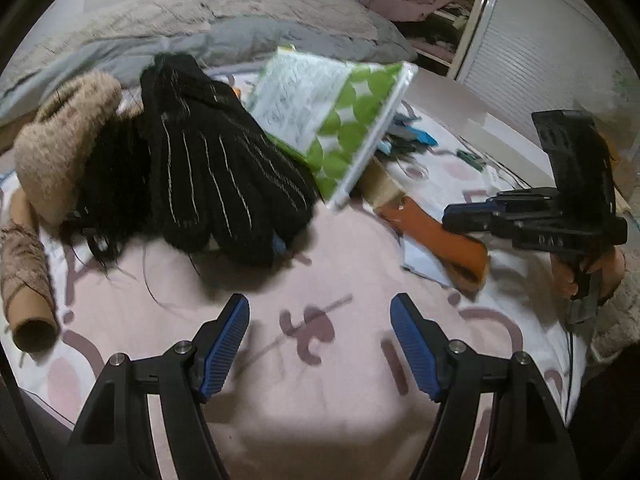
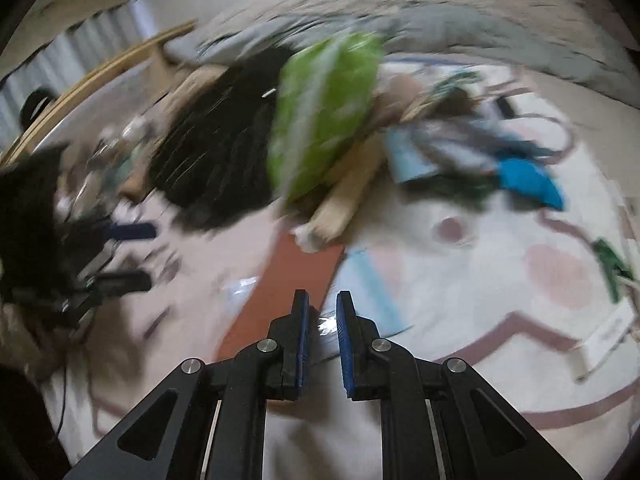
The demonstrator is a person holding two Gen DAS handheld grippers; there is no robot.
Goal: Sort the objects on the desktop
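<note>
Two grippers over the pink sheet, and the pile waits: black striped gloves (image 1: 224, 168) slumped beside a fuzzy tan hat (image 1: 60, 140), a green-dotted pouch (image 1: 332, 108) leaning on them. Left gripper (image 1: 320, 344) hangs above bare sheet, fingers spread, nothing between them. Right gripper (image 2: 320, 340) looks pinched nearly closed over the orange strip (image 2: 288, 292); I can't tell if it grips anything. Those gloves look soft, light and floppy — best pinched at the bunched cuff. The pouch seems slick, so take its stiff edge.
</note>
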